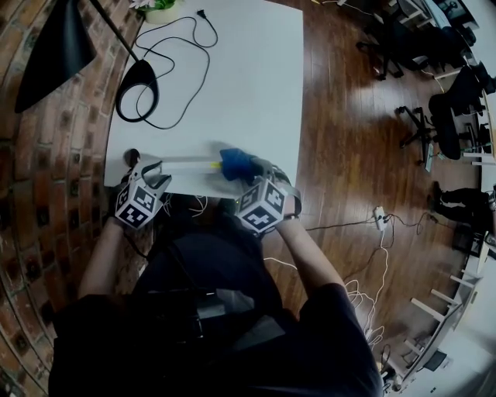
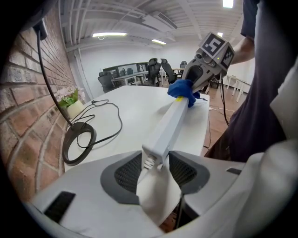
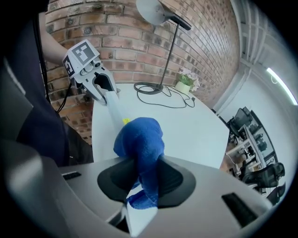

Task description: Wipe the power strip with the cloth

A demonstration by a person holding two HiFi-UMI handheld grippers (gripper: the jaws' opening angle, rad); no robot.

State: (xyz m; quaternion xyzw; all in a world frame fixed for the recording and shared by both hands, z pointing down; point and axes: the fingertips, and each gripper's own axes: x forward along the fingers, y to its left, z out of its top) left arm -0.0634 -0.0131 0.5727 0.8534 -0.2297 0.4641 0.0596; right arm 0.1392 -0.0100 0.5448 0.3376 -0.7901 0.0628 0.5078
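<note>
A long white power strip lies along the near edge of the white table. My left gripper is shut on its left end; in the left gripper view the power strip runs away from between the pads. My right gripper is shut on a blue cloth, which rests on the strip's right part. The right gripper view has the blue cloth bunched between the pads, over the power strip that leads back to the left gripper. From the left, the cloth sits at the strip's far end.
A black desk lamp with a ring base and a looping black cable stand at the table's far left by the brick wall. A small potted plant is at the far edge. Cables and another power strip lie on the wooden floor to the right.
</note>
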